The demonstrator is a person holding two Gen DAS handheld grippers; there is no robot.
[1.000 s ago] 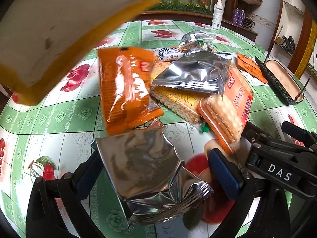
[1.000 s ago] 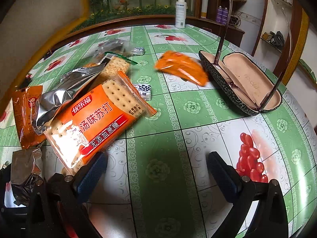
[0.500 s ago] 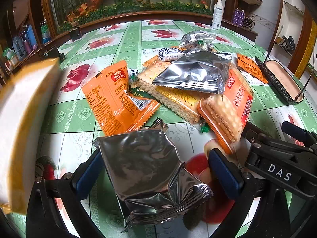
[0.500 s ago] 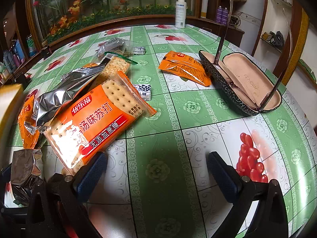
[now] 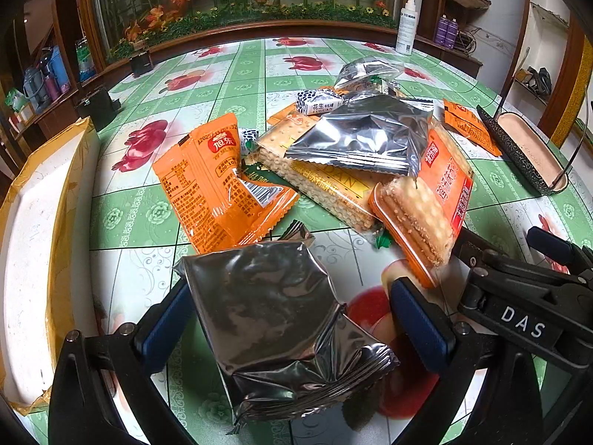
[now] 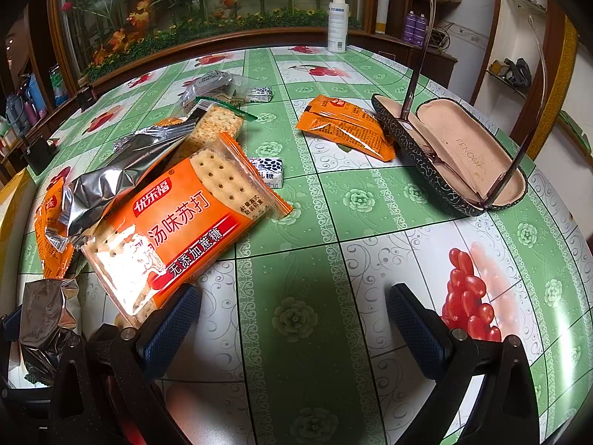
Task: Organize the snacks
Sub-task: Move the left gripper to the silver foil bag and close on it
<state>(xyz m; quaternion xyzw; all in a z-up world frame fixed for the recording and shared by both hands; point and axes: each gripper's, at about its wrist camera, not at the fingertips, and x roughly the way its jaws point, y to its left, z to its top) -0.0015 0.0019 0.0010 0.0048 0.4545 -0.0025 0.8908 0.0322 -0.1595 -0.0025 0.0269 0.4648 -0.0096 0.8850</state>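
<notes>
A crumpled silver foil pack lies on the tablecloth between the fingers of my left gripper, which is open. Beyond it is a pile of snacks: an orange packet, a cracker sleeve, another silver pouch and an orange soda-cracker pack. My right gripper is open over bare tablecloth, with the same orange cracker pack just left of its left finger. A second orange packet lies further off.
A white box with yellow tape stands at the table's left edge. An open glasses case holding glasses sits at the right. Small wrapped candies lie near the pile. A spray bottle stands at the far edge.
The taped box swung from overhead down to the table's left edge. The two orange packets, blurred in motion before, have come to rest on the table. Neither gripper has moved.
</notes>
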